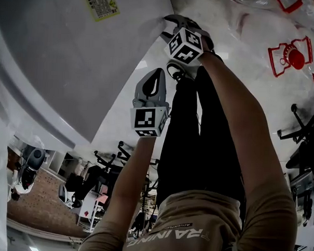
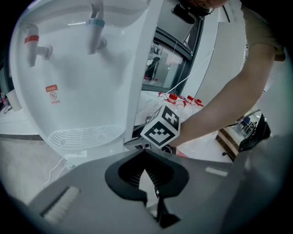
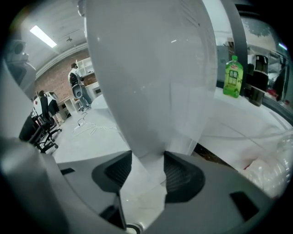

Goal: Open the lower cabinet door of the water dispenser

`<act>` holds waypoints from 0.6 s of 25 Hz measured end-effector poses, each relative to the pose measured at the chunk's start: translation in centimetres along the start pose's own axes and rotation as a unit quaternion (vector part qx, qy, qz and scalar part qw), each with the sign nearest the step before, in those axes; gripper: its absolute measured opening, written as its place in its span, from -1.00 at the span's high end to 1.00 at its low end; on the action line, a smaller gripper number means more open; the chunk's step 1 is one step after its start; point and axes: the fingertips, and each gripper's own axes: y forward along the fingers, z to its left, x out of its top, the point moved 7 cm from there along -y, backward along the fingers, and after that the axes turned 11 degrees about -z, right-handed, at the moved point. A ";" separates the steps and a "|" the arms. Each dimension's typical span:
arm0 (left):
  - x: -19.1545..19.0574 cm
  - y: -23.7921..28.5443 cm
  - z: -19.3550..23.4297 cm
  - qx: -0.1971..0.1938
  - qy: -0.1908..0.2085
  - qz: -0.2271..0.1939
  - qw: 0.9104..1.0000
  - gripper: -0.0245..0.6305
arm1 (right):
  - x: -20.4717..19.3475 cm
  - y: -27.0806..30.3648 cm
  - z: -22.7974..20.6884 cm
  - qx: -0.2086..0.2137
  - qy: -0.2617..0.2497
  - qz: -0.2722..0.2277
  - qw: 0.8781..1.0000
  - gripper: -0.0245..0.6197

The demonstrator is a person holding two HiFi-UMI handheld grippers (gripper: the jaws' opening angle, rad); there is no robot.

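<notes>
The white water dispenser fills the upper left of the head view. Its red tap, blue tap and drip grille show in the left gripper view. My right gripper is at the dispenser's right edge. Seen from the right gripper view, this gripper is open, and a white vertical edge of the dispenser runs down between its jaws. I cannot pick out the lower door panel from the body. My left gripper hangs a little nearer, shut on nothing, tips meeting.
Clear bags with red print lie to the right of the dispenser. A green bottle stands on a white counter behind. Office chairs are at the right edge; a cable trails over the floor.
</notes>
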 end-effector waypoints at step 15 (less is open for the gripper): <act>-2.5 -1.3 1.0 0.011 -0.022 0.009 1.000 0.93 | 0.4 -0.3 1.6 -0.033 0.055 0.027 0.998 0.33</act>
